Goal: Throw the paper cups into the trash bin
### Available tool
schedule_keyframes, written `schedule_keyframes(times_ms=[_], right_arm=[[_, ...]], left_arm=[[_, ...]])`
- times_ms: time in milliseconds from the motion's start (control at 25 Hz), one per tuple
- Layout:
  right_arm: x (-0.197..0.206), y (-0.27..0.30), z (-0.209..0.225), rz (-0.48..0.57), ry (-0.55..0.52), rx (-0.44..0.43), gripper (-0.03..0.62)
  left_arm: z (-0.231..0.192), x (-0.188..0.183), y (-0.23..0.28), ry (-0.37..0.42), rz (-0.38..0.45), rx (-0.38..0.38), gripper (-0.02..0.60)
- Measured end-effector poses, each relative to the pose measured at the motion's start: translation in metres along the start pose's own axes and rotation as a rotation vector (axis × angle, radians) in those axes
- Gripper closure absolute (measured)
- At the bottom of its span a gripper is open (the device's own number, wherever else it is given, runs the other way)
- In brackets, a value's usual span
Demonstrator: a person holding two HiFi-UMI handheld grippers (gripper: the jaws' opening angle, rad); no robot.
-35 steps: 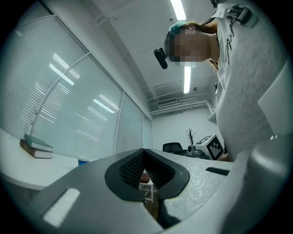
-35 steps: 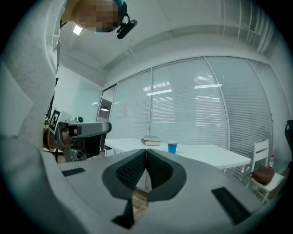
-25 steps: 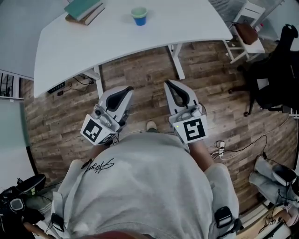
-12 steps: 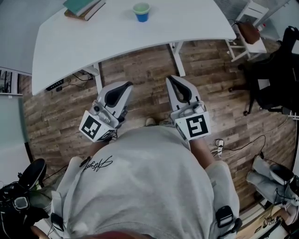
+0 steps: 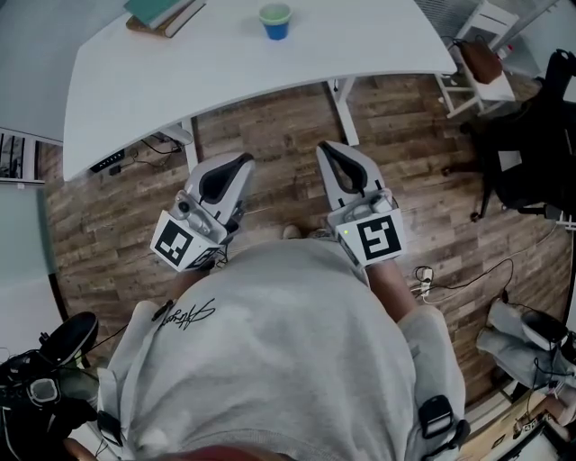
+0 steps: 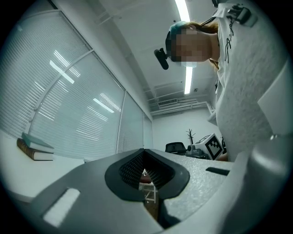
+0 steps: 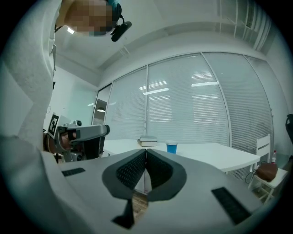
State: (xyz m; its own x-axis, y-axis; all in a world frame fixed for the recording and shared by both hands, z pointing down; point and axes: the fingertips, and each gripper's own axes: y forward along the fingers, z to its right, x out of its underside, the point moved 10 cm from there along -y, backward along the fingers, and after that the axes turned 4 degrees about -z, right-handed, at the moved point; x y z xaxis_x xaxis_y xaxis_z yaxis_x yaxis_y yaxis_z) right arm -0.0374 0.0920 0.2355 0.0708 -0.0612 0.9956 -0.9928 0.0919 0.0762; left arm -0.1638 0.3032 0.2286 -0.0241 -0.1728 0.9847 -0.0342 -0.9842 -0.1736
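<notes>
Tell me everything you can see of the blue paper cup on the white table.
The paper cup is small, with a blue outer wall and a pale, greenish-white rim and inside. It looks like plain paper and is not crushed. It stands upright, mouth up, on the white table, towards its far side. Only the table touches it. The stacked books lie apart from it, to its left in the head view. Whether it holds anything cannot be told.
</notes>
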Motion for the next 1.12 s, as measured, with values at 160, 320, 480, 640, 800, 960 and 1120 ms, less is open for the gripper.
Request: schedule_keyframes(times_ms=[160, 320, 480, 640, 800, 960, 1120], right_arm=[[-0.002, 0.002, -0.008, 0.005, 0.008, 0.005, 0.583], [-0.004, 0.001, -0.017, 0.013, 0.009, 0.007, 0.583], [0.003, -0.008, -0.014, -0.020, 0.021, 0.030, 0.583], [0.008, -0.010, -0.007, -0.032, 0.056, 0.050, 0.583], [0.007, -0.004, -0.001, -0.012, 0.053, 0.044, 0.583], [0.005, 0.012, 0.015, 0.001, 0.051, 0.027, 0.583], [0.001, 0.030, 0.037, 0.014, 0.043, 0.006, 0.583]], left_arm=[[-0.004, 0.000, -0.007, -0.005, -0.004, 0.003, 0.588], [-0.007, 0.000, -0.013, -0.008, -0.001, 0.010, 0.588], [-0.005, 0.007, -0.011, -0.028, -0.005, 0.017, 0.588], [-0.010, 0.009, -0.006, -0.029, -0.002, 0.016, 0.588], [-0.014, 0.009, -0.003, -0.020, 0.004, 0.008, 0.588], [-0.028, 0.010, 0.008, -0.011, 0.005, -0.015, 0.588], [-0.045, 0.010, 0.024, 0.003, 0.004, -0.038, 0.588]])
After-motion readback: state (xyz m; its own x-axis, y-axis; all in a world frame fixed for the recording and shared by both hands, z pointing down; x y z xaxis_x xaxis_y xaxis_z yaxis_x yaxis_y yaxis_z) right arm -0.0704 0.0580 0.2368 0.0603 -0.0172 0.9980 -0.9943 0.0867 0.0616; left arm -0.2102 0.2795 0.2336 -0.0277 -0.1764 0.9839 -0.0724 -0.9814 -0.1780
